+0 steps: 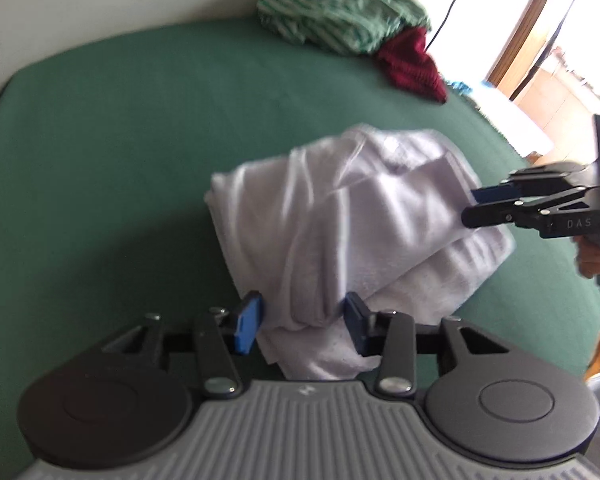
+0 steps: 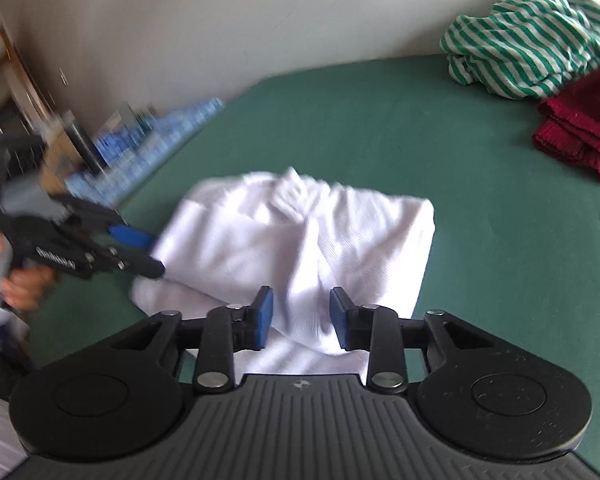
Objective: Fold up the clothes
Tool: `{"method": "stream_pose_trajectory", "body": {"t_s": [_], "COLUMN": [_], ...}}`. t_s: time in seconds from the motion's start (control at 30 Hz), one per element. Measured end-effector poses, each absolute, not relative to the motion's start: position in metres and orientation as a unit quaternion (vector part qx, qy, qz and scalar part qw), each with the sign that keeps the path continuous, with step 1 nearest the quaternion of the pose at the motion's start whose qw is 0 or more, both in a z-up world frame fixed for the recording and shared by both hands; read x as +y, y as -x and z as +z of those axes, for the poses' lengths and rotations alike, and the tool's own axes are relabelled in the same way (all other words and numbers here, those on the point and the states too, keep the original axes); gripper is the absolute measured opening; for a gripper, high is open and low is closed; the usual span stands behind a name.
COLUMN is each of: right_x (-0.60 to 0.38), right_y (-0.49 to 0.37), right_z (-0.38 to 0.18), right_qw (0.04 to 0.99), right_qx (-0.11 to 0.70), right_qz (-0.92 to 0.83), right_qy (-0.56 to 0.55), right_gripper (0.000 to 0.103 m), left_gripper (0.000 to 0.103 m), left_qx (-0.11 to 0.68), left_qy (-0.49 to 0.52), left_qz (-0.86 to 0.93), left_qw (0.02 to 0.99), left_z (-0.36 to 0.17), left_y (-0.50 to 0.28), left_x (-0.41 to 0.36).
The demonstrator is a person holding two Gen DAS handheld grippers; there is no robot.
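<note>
Both grippers stand part open over the folded white garment (image 1: 340,232): left gripper (image 1: 302,322) and right gripper (image 2: 301,317) each straddle a fold, pads not pressing it. It lies mid-way on a green bed sheet (image 1: 120,152); a striped shirt (image 2: 528,40) and red knit (image 2: 580,128) sit against the pale wall (image 2: 180,20). Clutter beside the bed is blurred beyond telling
</note>
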State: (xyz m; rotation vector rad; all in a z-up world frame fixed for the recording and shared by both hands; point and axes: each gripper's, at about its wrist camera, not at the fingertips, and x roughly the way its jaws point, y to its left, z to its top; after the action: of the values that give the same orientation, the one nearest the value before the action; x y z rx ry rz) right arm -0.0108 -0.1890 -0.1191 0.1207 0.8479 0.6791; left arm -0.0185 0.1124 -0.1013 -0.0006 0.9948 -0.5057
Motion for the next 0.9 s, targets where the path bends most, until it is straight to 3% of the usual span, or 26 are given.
{"method": "stream_pose_trajectory", "body": {"t_s": [0.07, 0.1, 0.2, 0.23, 0.27, 0.37, 0.47, 0.53, 0.6, 0.67, 0.8, 0.9], "right_x": [-0.191, -0.192, -0.194, -0.193, -0.192, -0.193, -0.196, -0.199, -0.198, -0.196, -0.182, -0.176], "right_y": [0.008, 0.007, 0.005, 0.006, 0.004, 0.0, 0.002, 0.009, 0.012, 0.006, -0.009, -0.011], "right_z": [-0.119, -0.118, -0.107, -0.106, -0.108, -0.111, -0.101, -0.09, -0.084, -0.087, -0.105, -0.114], "right_qw": [0.851, 0.848, 0.838, 0.836, 0.835, 0.832, 0.833, 0.847, 0.862, 0.865, 0.865, 0.869], "right_qx": [0.417, 0.424, 0.448, 0.454, 0.46, 0.47, 0.463, 0.436, 0.41, 0.403, 0.418, 0.432], "right_qz": [0.314, 0.311, 0.308, 0.306, 0.301, 0.291, 0.296, 0.3, 0.294, 0.291, 0.271, 0.234], "right_qy": [-0.062, -0.064, -0.045, -0.036, -0.04, -0.053, -0.064, -0.051, -0.047, -0.064, -0.066, -0.06], "right_gripper": [0.013, 0.003, 0.003, 0.003, 0.003, 0.001, 0.017, 0.042, 0.047, 0.044, 0.01, 0.004], "left_gripper": [0.025, 0.02, 0.014, 0.005, 0.002, 0.005, 0.001, 0.003, 0.007, 0.022, 0.022, 0.024], "left_qx": [0.478, 0.48, 0.488, 0.496, 0.506, 0.507, 0.486, 0.466, 0.446, 0.43, 0.45, 0.465], "left_qy": [0.013, 0.019, 0.026, 0.021, 0.013, 0.016, -0.002, -0.009, -0.005, 0.006, 0.001, -0.004], "left_qz": [-0.241, -0.242, -0.256, -0.259, -0.26, -0.251, -0.24, -0.245, -0.253, -0.256, -0.225, -0.212], "left_qw": [0.845, 0.843, 0.834, 0.828, 0.822, 0.824, 0.84, 0.85, 0.859, 0.866, 0.864, 0.86], "left_z": [-0.102, -0.102, -0.097, -0.1, -0.106, -0.109, -0.091, -0.075, -0.062, -0.057, -0.079, -0.097], "left_y": [0.018, 0.018, 0.026, 0.028, 0.029, 0.025, 0.03, 0.037, 0.036, 0.031, 0.01, 0.003], "left_x": [0.114, 0.115, 0.119, 0.117, 0.114, 0.118, 0.123, 0.126, 0.126, 0.121, 0.097, 0.094]}}
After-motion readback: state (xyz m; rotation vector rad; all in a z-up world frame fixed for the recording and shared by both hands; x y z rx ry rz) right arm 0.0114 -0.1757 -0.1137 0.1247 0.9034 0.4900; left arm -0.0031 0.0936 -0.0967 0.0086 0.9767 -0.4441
